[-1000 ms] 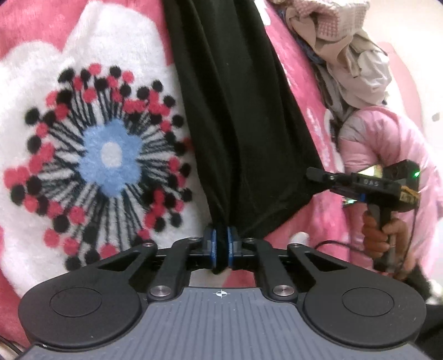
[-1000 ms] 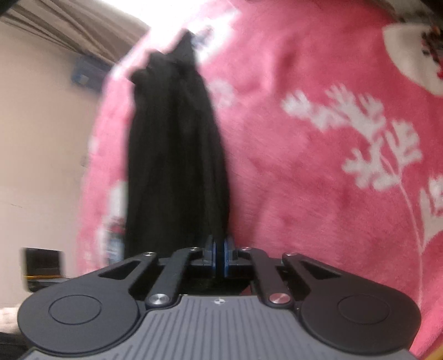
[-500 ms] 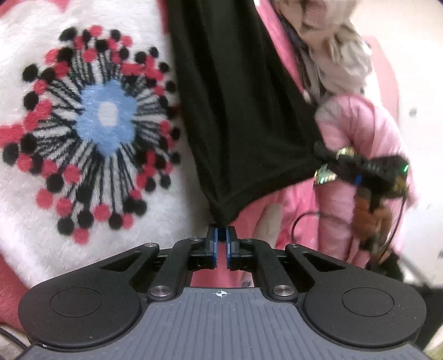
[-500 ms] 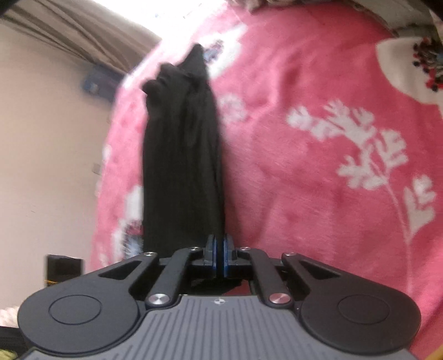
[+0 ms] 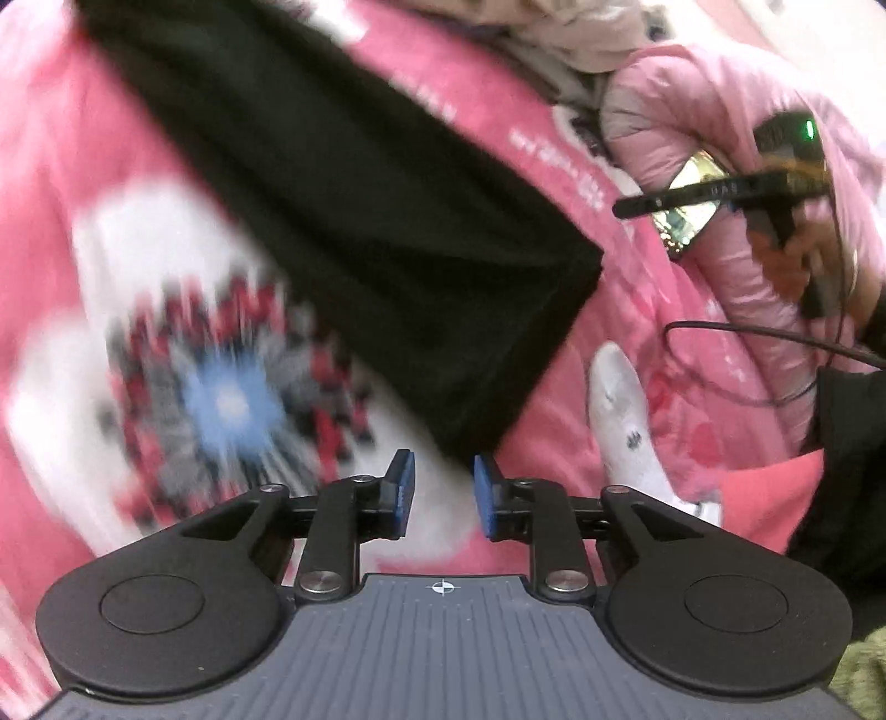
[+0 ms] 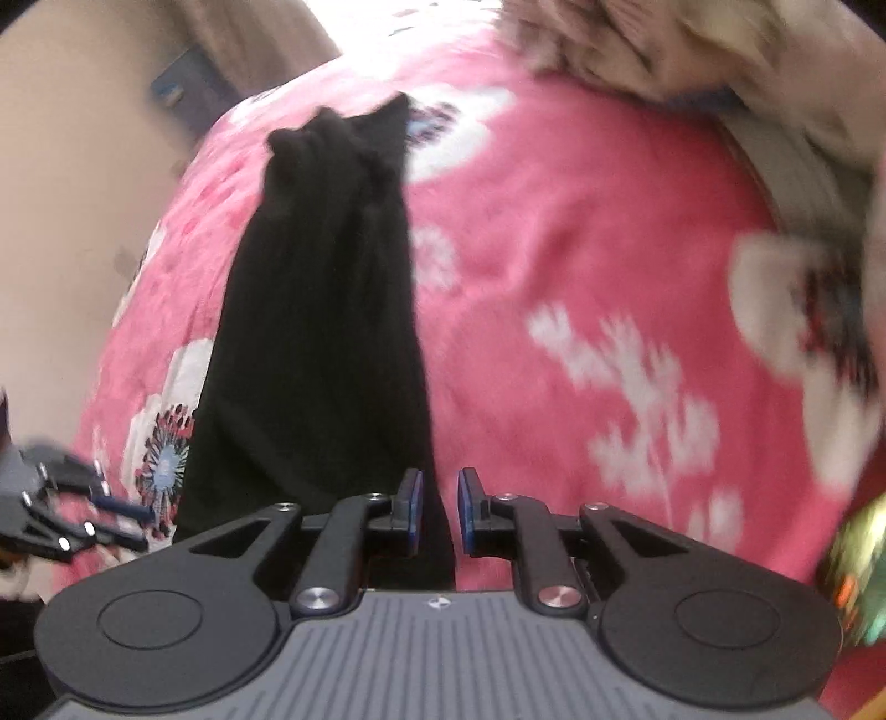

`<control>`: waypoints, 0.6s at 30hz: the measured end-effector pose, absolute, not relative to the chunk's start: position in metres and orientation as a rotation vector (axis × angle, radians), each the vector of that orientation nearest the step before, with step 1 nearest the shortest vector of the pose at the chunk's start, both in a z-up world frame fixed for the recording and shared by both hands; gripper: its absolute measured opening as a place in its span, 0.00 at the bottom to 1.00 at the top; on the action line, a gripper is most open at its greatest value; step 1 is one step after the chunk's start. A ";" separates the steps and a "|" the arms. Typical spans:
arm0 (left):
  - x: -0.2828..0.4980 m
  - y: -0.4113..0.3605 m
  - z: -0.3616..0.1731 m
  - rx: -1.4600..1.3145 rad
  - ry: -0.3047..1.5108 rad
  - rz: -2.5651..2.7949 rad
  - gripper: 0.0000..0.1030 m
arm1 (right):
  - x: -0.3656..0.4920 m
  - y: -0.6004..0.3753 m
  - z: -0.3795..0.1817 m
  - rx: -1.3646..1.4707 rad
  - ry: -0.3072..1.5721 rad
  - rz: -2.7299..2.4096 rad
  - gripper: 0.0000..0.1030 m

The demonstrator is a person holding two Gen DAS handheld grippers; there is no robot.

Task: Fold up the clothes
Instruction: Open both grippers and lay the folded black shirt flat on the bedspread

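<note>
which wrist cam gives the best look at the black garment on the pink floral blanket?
Right wrist view: the black garment lies as one long strip on the pink floral blanket, bunched far end included. Left wrist view shows only its near end, cropped at the top and motion-blurred.

garment [image 6: 315, 343] on blanket [image 6: 581, 266], clothes pile [image 6: 720, 50] behind

— What colours are there?
— A plain black garment [image 5: 354, 221] lies on a pink blanket [image 6: 554, 232] with white flowers, their centres blue, ringed by red and black dots.
</note>
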State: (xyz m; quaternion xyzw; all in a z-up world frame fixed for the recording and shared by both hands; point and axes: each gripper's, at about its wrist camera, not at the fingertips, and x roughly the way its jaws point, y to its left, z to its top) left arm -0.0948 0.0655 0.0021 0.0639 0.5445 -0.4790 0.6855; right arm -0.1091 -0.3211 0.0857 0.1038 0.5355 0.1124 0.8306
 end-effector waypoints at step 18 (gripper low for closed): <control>-0.023 -0.022 -0.002 0.592 1.002 -0.996 0.33 | 0.016 -0.255 0.062 -0.095 1.036 0.224 0.22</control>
